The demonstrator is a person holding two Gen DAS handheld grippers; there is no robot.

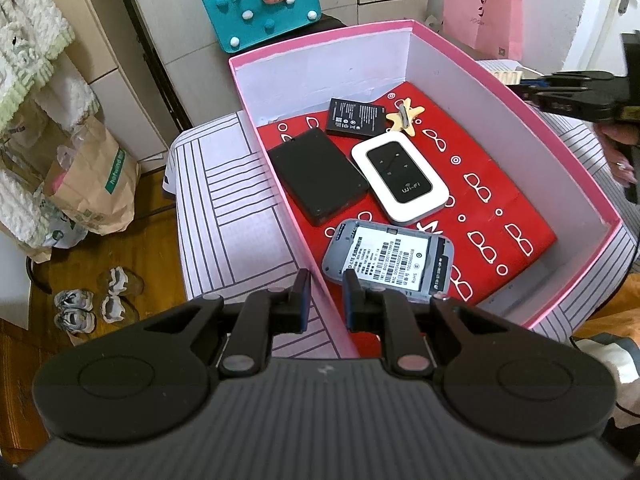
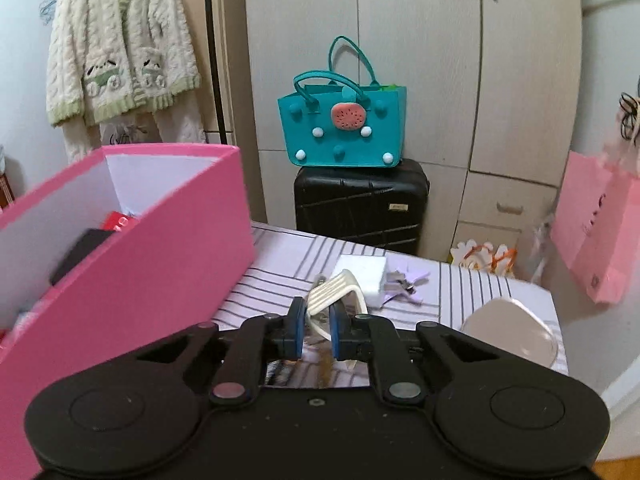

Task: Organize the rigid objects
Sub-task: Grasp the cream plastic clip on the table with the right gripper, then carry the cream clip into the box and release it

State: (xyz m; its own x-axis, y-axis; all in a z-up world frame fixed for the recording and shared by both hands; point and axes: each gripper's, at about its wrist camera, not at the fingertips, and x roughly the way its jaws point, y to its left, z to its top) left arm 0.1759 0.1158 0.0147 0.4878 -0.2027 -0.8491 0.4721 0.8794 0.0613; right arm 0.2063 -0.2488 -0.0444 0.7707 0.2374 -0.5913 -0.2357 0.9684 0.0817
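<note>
Cream hair clip point(image 2: 334, 294) sits pinched in the right gripper point(image 2: 316, 330) fingers; left gripper point(image 1: 327, 298) fingers clamp the pink box point(image 1: 320, 280) wall.

I see both views evenly lit by soft daylight, with faint shadows. Fisheye bending curves the edges, corners go dark, and the right view's margins smear slightly.

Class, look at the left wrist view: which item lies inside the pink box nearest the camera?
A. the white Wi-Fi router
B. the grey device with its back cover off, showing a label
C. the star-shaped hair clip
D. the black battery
B: the grey device with its label exposed lies at the near end of the pink box, closest to the camera.
</note>
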